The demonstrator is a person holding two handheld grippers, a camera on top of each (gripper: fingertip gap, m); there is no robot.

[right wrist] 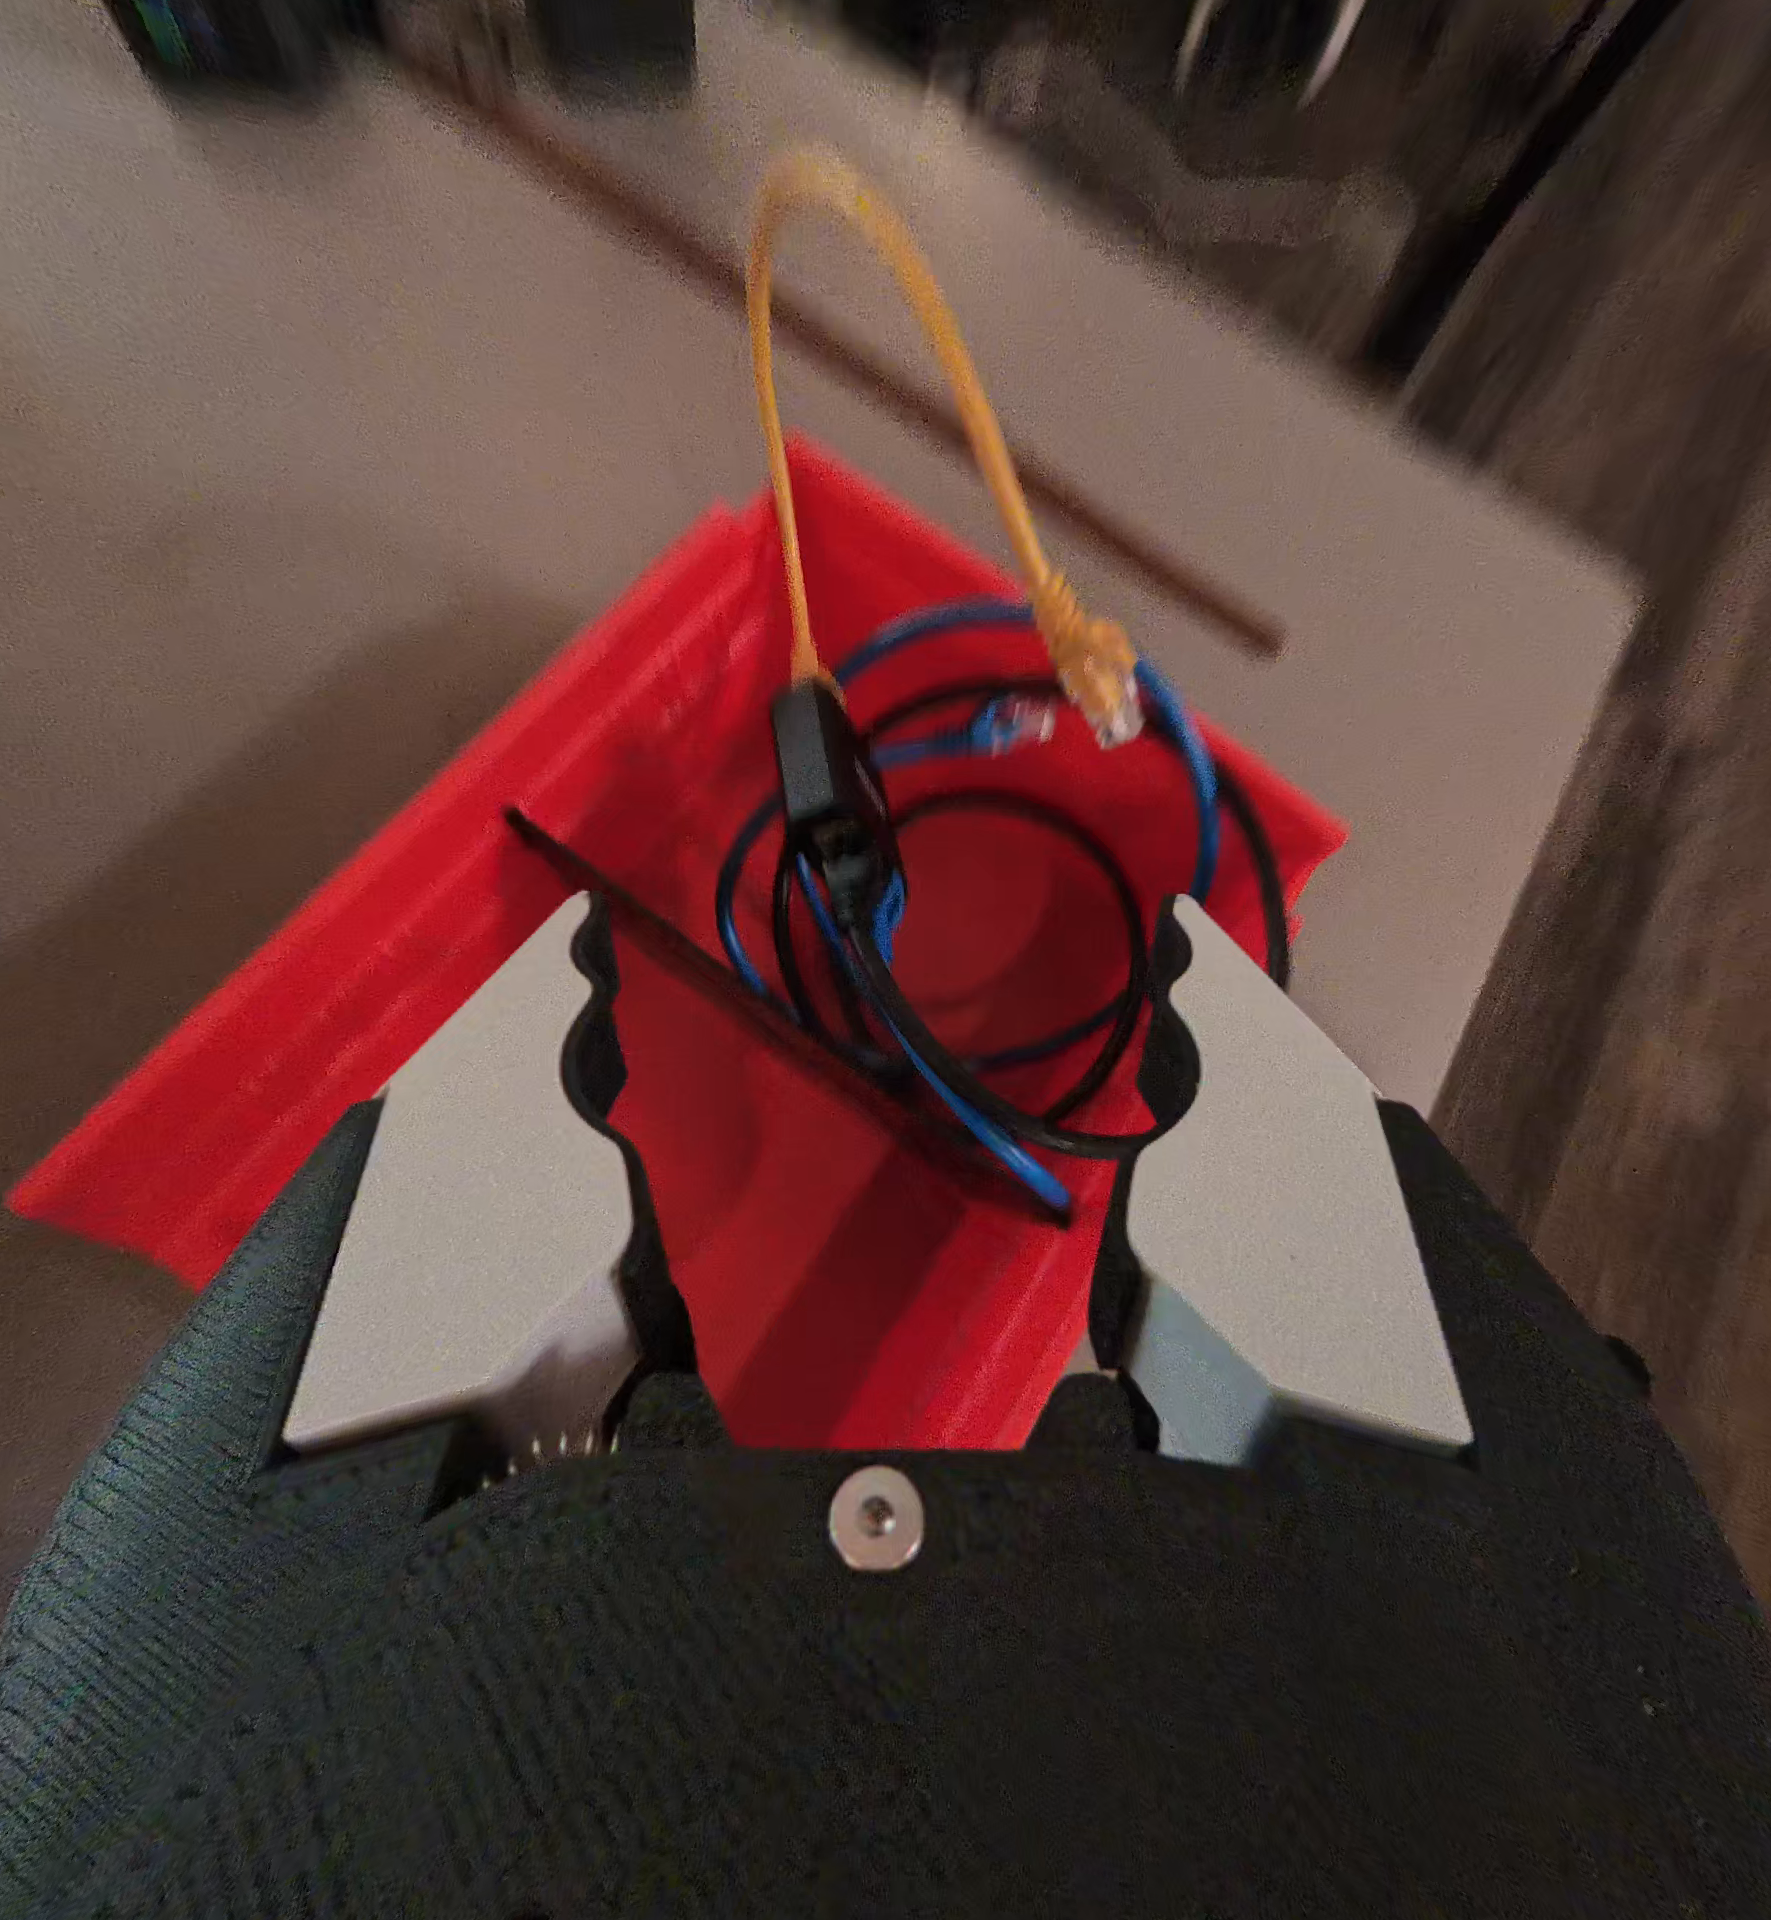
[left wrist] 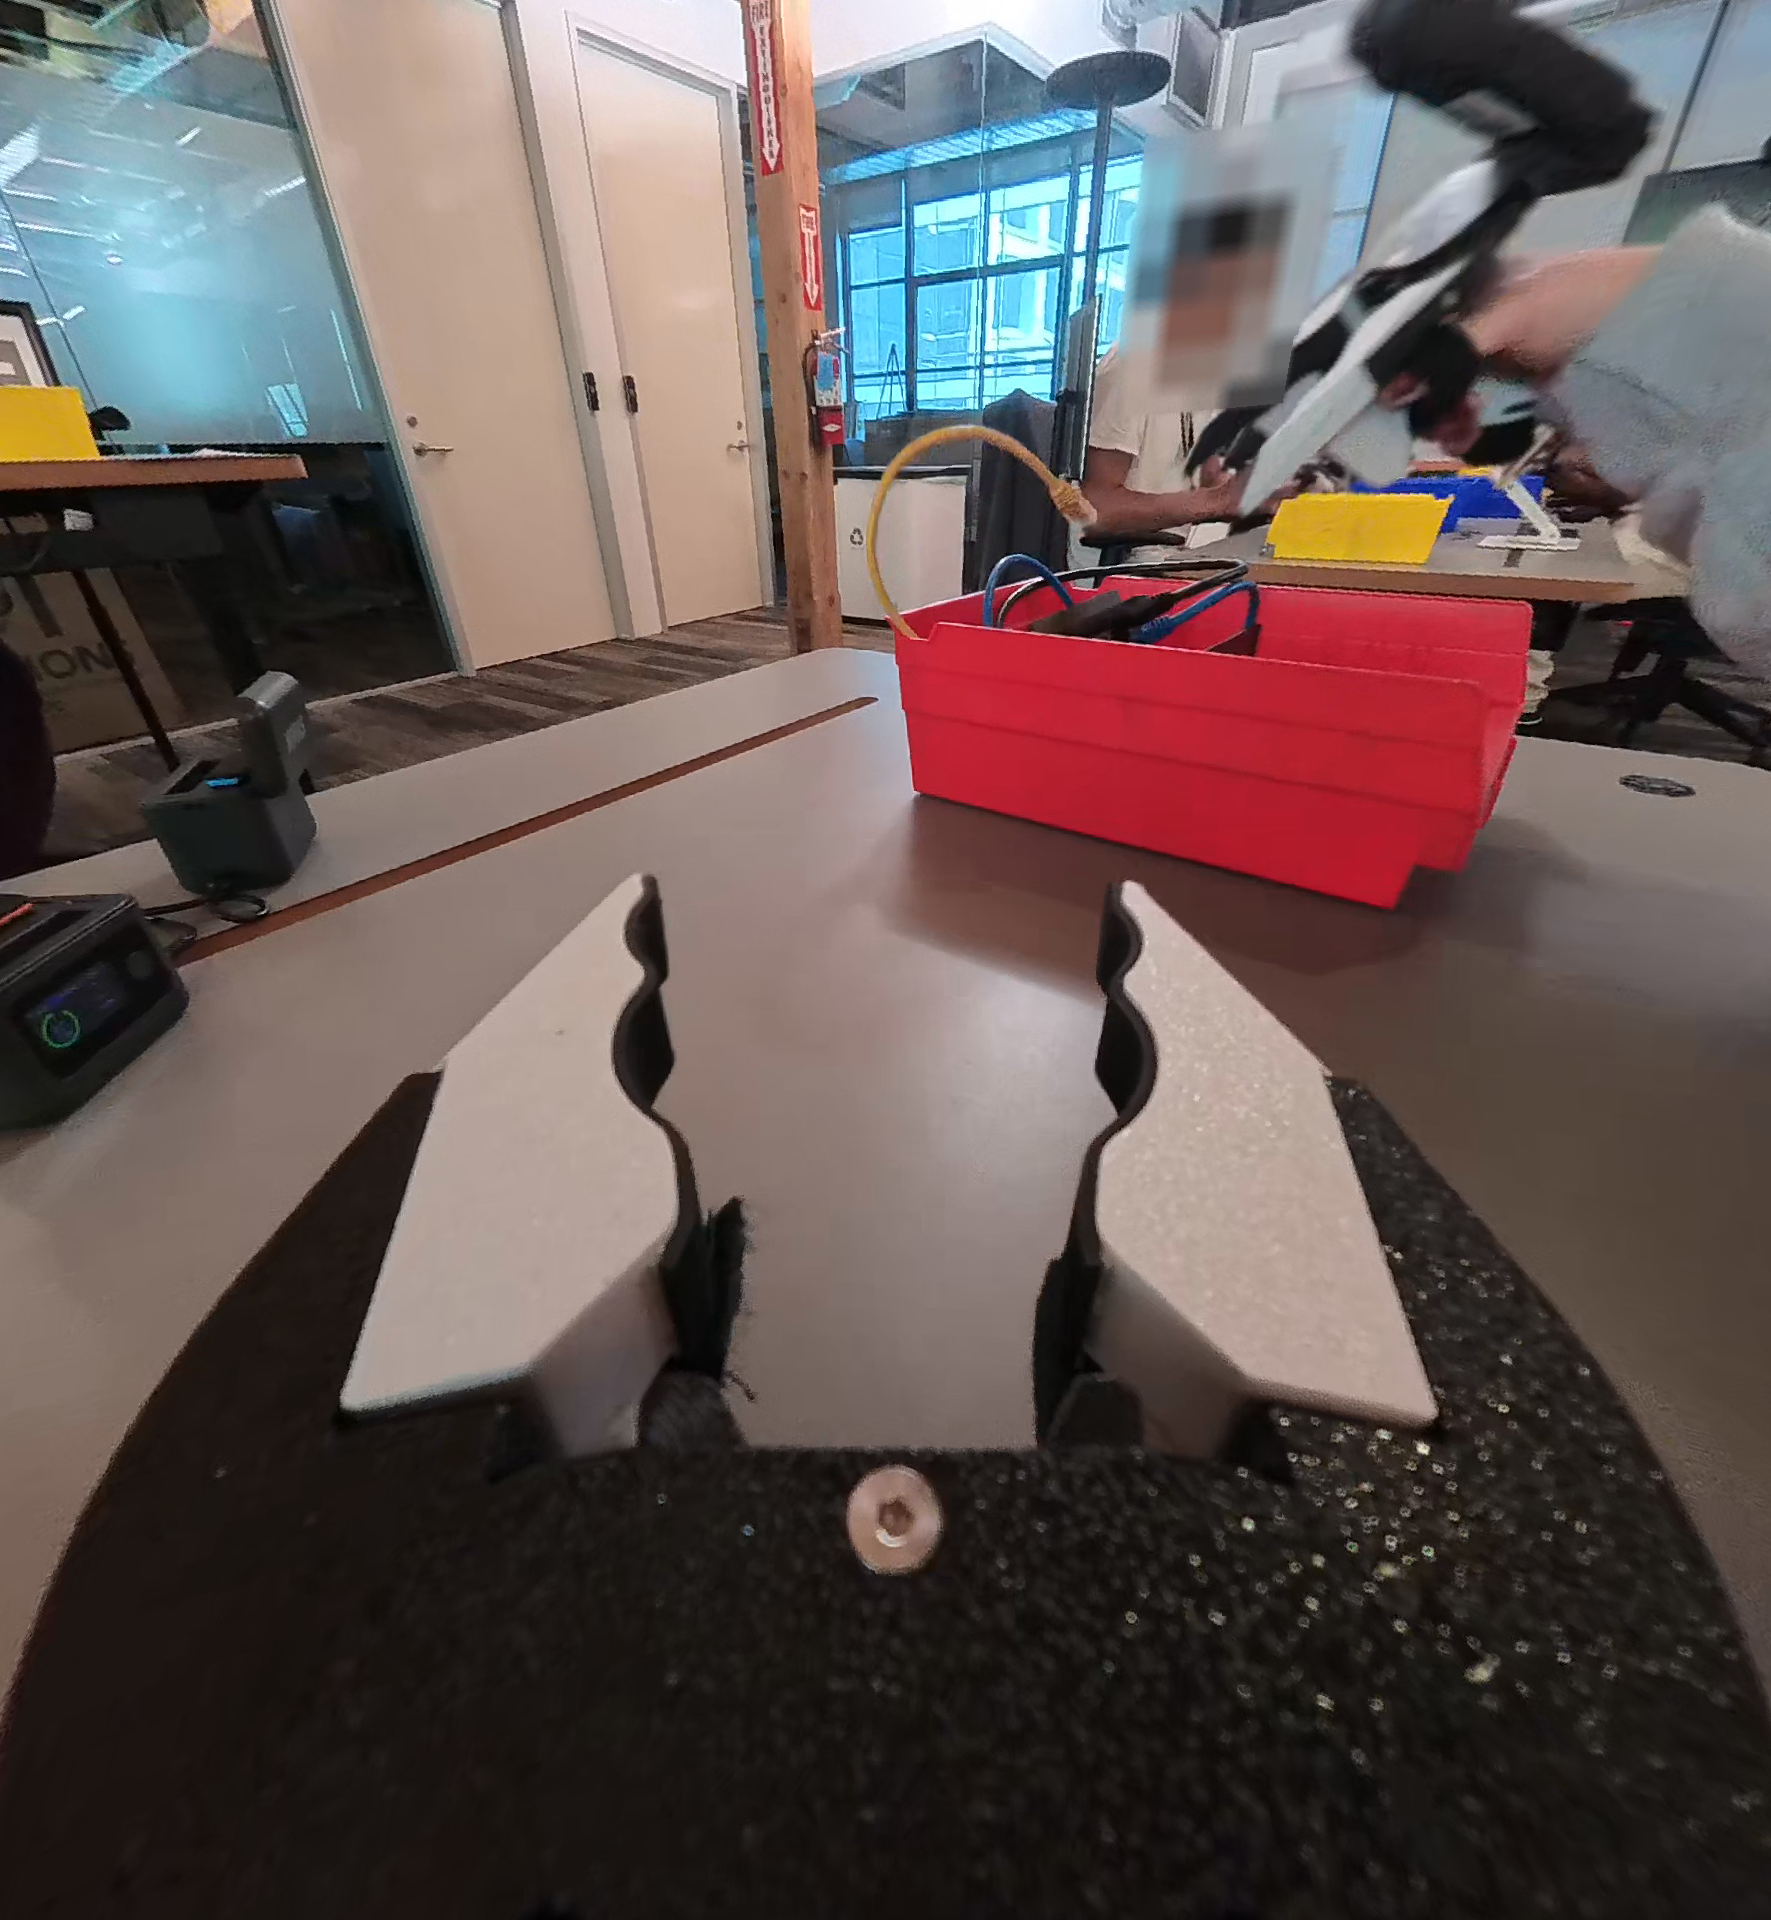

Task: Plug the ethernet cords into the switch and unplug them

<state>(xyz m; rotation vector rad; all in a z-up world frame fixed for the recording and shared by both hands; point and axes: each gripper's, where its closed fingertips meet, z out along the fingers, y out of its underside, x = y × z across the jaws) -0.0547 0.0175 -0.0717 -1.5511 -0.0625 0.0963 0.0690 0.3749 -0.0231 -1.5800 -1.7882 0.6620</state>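
The red bin (left wrist: 1203, 769) looked like smooth plastic with a slight shine and fine ridges on its walls. The tabletop (left wrist: 860, 1039) was a smooth grey laminate, half matt, with a soft reflection of the bin. The fingers (left wrist: 538, 1164) of the left gripper had a pale matt face with fine grain, and its black base (left wrist: 891, 1714) was rough and speckled. The yellow cord (right wrist: 772, 416) and the blue cord (right wrist: 1198, 790) had smooth rubbery jackets. A screw (right wrist: 876, 1522) was shiny metal.
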